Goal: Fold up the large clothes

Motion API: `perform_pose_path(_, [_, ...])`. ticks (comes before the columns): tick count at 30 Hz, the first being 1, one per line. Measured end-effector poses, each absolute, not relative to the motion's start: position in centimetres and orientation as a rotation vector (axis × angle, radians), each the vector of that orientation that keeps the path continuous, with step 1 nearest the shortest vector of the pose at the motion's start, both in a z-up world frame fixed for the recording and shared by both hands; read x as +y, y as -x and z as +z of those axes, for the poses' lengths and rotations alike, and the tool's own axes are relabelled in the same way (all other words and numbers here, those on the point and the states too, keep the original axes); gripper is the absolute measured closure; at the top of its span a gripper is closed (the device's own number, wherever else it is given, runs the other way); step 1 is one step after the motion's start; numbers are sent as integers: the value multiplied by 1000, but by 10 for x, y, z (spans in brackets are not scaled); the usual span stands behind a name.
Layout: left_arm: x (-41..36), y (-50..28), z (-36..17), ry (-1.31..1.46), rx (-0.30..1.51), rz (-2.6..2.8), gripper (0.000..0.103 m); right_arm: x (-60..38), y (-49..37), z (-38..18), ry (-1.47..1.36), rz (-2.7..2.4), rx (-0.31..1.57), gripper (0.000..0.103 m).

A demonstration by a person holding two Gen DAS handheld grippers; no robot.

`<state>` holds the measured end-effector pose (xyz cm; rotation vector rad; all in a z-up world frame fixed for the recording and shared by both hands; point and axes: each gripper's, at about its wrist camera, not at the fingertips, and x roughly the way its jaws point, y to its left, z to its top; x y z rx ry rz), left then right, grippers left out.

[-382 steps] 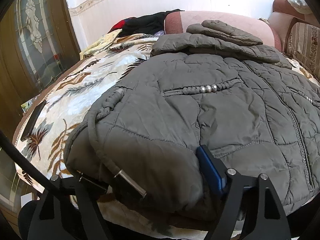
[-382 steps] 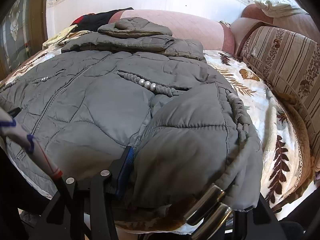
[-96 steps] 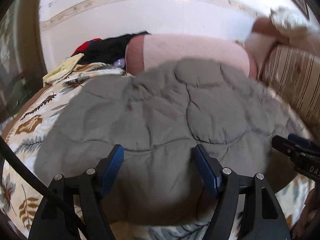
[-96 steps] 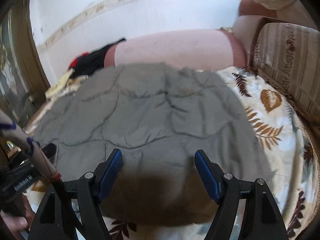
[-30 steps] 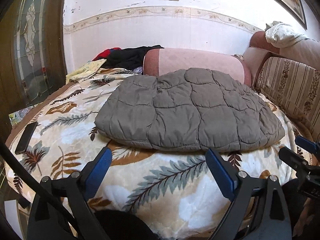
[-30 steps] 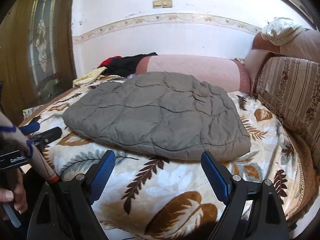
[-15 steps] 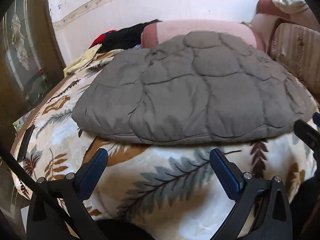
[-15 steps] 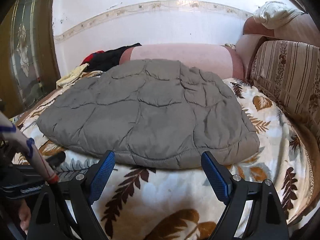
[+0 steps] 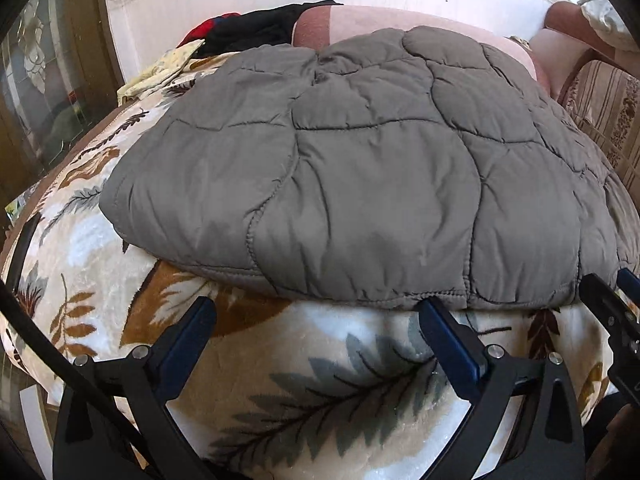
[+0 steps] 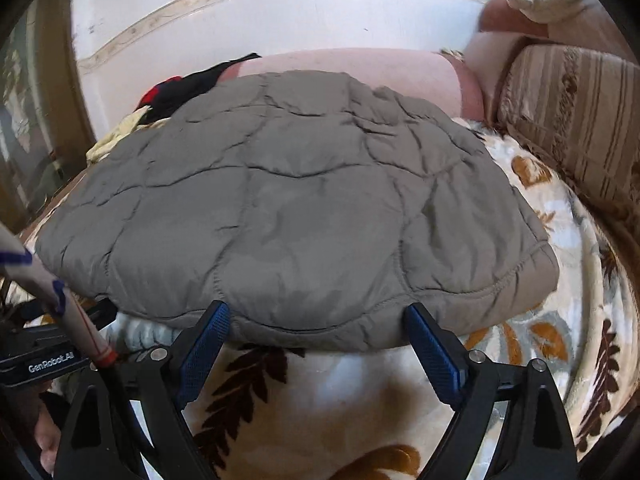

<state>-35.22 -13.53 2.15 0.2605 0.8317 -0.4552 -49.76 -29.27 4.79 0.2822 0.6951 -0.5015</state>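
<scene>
While the big grey puffy quilted coat [image 9: 360, 168] lies folded into one thick pad on the bed, both grippers sit low at its near edge. The bed has a soft fuzzy blanket with brown and grey leaf prints [image 9: 320, 392] on it, and the coat rests on top of that. A second ago the coat looked far off and small; now it fills most of both views, and its near hem is right at the blue finger tips.

The left gripper [image 9: 316, 312] has its jaws spread wide and grips nothing; its right finger touches the hem or is just under it. The right gripper [image 10: 316, 316] also has its jaws wide apart, with the coat's edge lying between the tips, not pinched.

The coat is smooth and shiny, with curvy stitched lines that make fat bumps. Behind it lies a long round pink pillow [image 10: 360, 68], with a pile of black and red clothes [image 9: 256, 30] beside it. A striped brown sofa cushion [image 10: 572, 116] stands at the right.

No boxes or bins are in view.
</scene>
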Motion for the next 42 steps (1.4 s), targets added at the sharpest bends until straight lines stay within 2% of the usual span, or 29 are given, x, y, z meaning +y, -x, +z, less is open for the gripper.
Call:
perform_pose_path(6, [-122, 370, 41, -246, 782, -448, 2, -283, 513, 62, -249, -498, 643, 10])
perform_pose_path(14, [-97, 421, 109, -255, 580, -450, 2, -277, 550, 100, -306, -525, 584, 10])
perform_pose_path(18, [-87, 440, 155, -286, 493, -436, 2, -266, 565, 140, -275, -512, 525, 10])
perform_pose_path(21, [-73, 452, 190, -261, 429, -405, 2, -252, 577, 185, -222, -485, 450, 3])
perform_pose_path(24, [-65, 457, 215, -265, 418, -358, 0, -243, 588, 222, -219, -460, 383, 1])
perform_pose_path(28, [-61, 457, 213, -252, 485, -407, 0, -227, 593, 240, -197, -432, 361, 0])
perform_pose_path(31, [-64, 449, 196, -266, 560, -408, 0, -214, 589, 225, -197, -420, 400, 0])
perform_pose_path(36, [-65, 445, 181, -272, 587, -404, 0, -201, 578, 191, -181, -397, 509, 0])
perform_pose_path(42, [-65, 443, 178, -274, 585, -397, 0, -204, 581, 189, -174, -414, 491, 0])
